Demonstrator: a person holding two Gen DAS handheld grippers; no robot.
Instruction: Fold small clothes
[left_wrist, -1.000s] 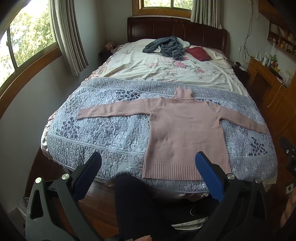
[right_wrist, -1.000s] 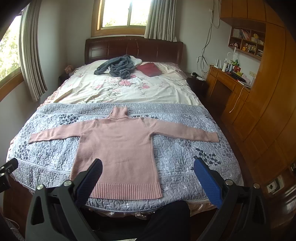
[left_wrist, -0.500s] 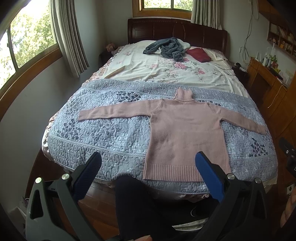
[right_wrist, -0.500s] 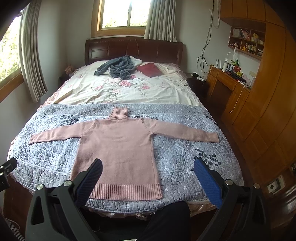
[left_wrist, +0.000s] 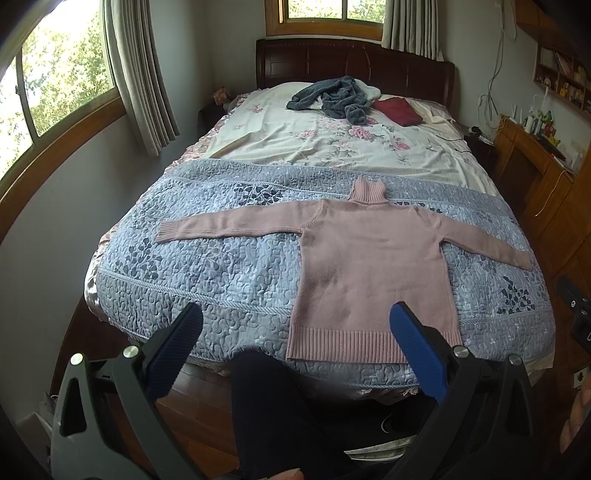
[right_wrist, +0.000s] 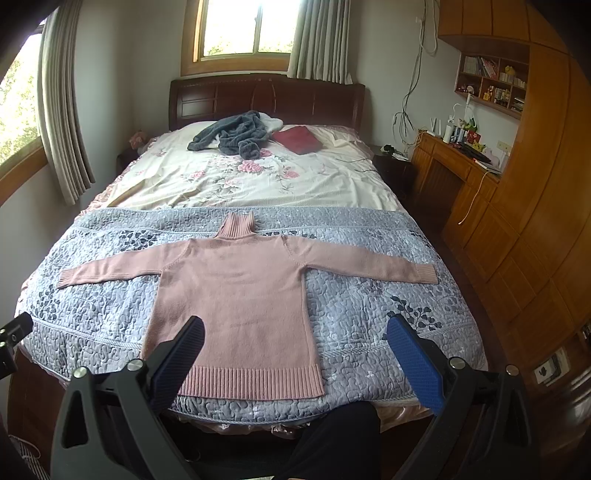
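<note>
We see bare quilt (right_wrist: 354, 295) either side of sweater (right_wrist: 240, 295): free passage. Our leg (left_wrist: 273, 413) stands between grippers and bed foot. Wooden cabinets (right_wrist: 524, 236) crowd right flank. Grey garment (right_wrist: 236, 134), red item (right_wrist: 297, 139) far off at headboard.

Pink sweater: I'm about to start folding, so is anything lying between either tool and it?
Nothing visible does. The pink sweater lies flat and uncovered on the grey quilt; left tool and right tool hang open before its hem.
</note>
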